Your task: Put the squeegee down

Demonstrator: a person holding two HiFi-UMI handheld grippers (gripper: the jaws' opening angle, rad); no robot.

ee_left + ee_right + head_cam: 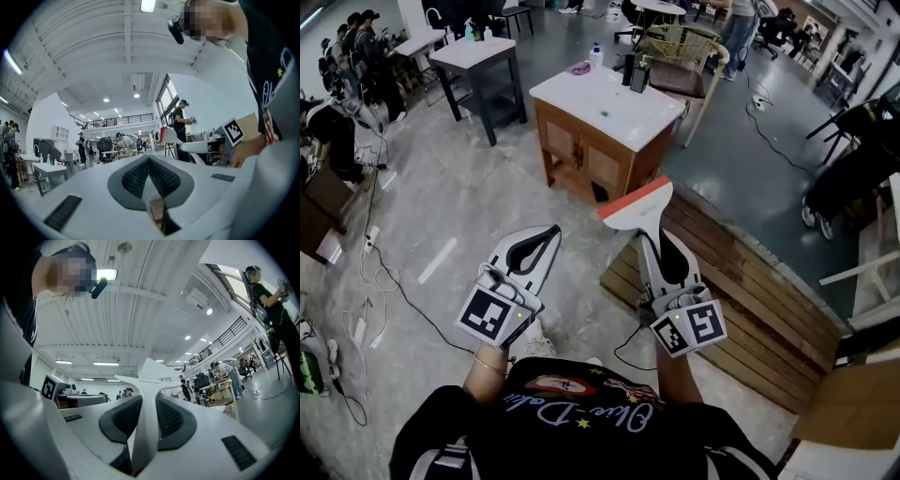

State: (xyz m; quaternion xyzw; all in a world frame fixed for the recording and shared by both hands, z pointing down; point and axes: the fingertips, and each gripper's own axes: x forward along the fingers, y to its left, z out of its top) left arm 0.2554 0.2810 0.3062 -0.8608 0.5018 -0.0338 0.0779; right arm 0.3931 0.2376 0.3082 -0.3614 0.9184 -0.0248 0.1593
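Note:
The squeegee is white with an orange-red blade edge. In the head view it is held in the air above the floor, blade end pointing away from me. My right gripper is shut on its white handle. In the right gripper view the handle runs up between the dark pads, and the right gripper points slightly upward. My left gripper hangs to the left at about the same height, shut and holding nothing. Its pads meet in the left gripper view, where the squeegee shows off to the right.
A wooden cabinet with a white top stands ahead, with bottles on its far edge. A wooden pallet lies on the floor at the right. Behind are a dark table and a chair. Cables run across the floor at the left, and people sit at the far left.

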